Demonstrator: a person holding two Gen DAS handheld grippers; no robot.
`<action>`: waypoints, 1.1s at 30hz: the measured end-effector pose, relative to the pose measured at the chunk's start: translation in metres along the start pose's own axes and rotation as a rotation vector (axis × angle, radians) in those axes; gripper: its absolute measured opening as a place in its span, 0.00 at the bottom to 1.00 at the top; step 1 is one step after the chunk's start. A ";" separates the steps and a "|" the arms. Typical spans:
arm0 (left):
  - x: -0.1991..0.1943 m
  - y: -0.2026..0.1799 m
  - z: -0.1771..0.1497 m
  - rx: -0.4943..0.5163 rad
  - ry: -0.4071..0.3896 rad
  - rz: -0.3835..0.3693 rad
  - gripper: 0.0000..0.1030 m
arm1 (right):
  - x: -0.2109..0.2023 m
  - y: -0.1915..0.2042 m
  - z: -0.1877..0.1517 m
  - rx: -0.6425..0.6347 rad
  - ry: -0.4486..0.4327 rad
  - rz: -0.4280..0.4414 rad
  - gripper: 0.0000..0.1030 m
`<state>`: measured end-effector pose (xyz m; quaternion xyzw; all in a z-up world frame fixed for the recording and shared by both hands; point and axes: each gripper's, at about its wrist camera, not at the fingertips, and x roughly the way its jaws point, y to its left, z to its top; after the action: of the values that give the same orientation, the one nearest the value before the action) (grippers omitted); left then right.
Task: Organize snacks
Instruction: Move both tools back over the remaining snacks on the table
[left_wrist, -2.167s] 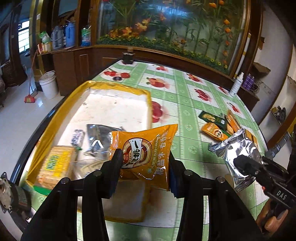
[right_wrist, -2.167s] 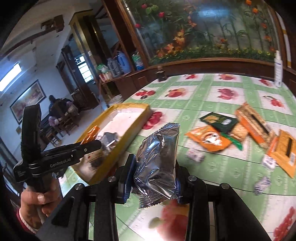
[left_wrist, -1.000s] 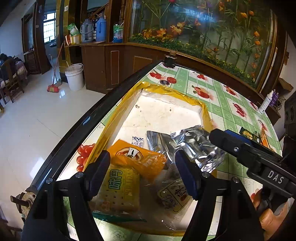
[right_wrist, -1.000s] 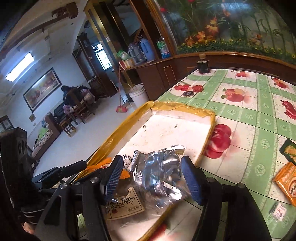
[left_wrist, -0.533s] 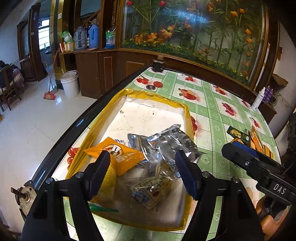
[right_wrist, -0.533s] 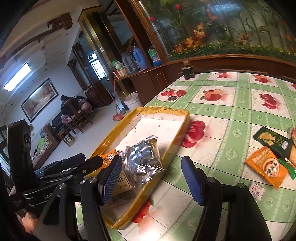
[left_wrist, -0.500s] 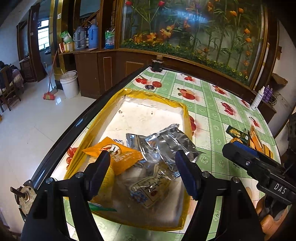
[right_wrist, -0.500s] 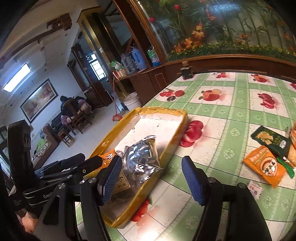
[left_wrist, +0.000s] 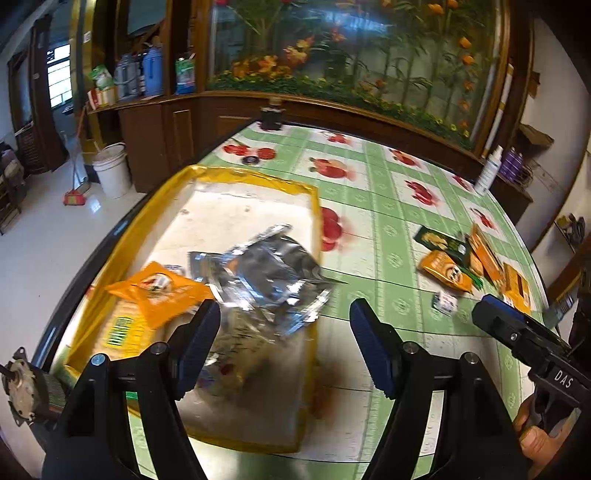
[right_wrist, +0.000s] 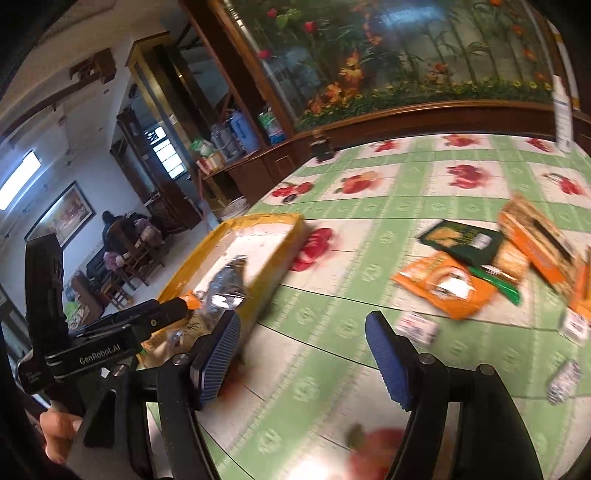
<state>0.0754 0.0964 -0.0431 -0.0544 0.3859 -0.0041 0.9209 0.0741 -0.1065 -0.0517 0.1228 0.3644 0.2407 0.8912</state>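
Inside the yellow tray (left_wrist: 312, 229), the sorted snacks lie heaped toward its near end: a silver bag (left_wrist: 269, 277) on top, an orange packet (left_wrist: 159, 291) to its left, a yellow biscuit pack (left_wrist: 122, 330) under that packet, and a clear wrapped item, too blurred to read, below the silver bag. Piling them there reads as the point of the task: loose snacks are being gathered into 1 container, and the far half of the tray is bare for more.

Right of the tray, on the green checked tablecloth (left_wrist: 384, 206), the unsorted snacks lie spread flat and well apart from it: a dark green packet (right_wrist: 461, 240), an orange bag (right_wrist: 443, 284), orange boxes (right_wrist: 535, 240) beyond them, and a few small wrapped pieces (right_wrist: 417, 325) nearest the tray. They look set out singly so each can be pinched by an edge.

Over the tray's near right corner hangs the left gripper (left_wrist: 284, 343), its 2 blue pads (left_wrist: 195, 343) spread wide with nothing between them and touching nothing. Further right of the tray, above bare cloth, the right gripper (right_wrist: 303, 358) is likewise wide apart and empty, aimed toward the loose snacks. My judgement is that both are free for the next pick, likely from that spread.
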 end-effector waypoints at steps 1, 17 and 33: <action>0.002 -0.007 -0.001 0.010 0.005 -0.008 0.70 | -0.006 -0.009 -0.004 0.018 -0.004 -0.015 0.70; 0.025 -0.105 -0.023 0.178 0.101 -0.130 0.70 | -0.084 -0.118 -0.046 0.125 -0.015 -0.302 0.71; 0.072 -0.156 -0.015 0.227 0.154 -0.197 0.70 | -0.055 -0.123 -0.029 0.037 0.057 -0.345 0.70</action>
<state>0.1205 -0.0637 -0.0884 0.0127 0.4454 -0.1419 0.8839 0.0611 -0.2386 -0.0882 0.0680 0.4096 0.0809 0.9061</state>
